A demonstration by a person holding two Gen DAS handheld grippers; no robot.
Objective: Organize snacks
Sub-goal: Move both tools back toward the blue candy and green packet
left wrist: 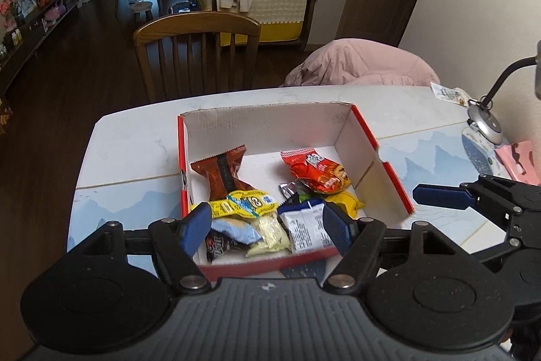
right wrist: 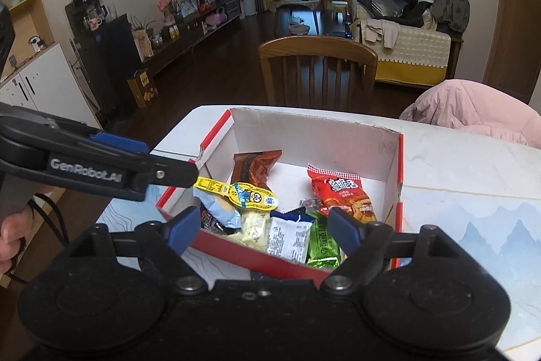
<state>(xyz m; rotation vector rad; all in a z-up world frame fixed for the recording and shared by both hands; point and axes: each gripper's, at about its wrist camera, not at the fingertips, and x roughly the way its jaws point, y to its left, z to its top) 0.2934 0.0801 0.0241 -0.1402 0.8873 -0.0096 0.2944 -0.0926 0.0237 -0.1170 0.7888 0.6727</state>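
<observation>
Left gripper: jaws spread wide, nothing held, poised over the near end of the box. Right gripper: also spread and empty, at the box's near wall. Snacks all lie inside the box on the table: brown pack, red pack, yellow strip (across the brown pack), white pack between the left fingers.

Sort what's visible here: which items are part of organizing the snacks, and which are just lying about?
Part of the job:
- red cardboard box
- brown snack packet
- red snack packet
- yellow strip packet
- white packet
- green packet

Just lying about:
- desk lamp on the table
- pink jacket
- wooden chair
</observation>
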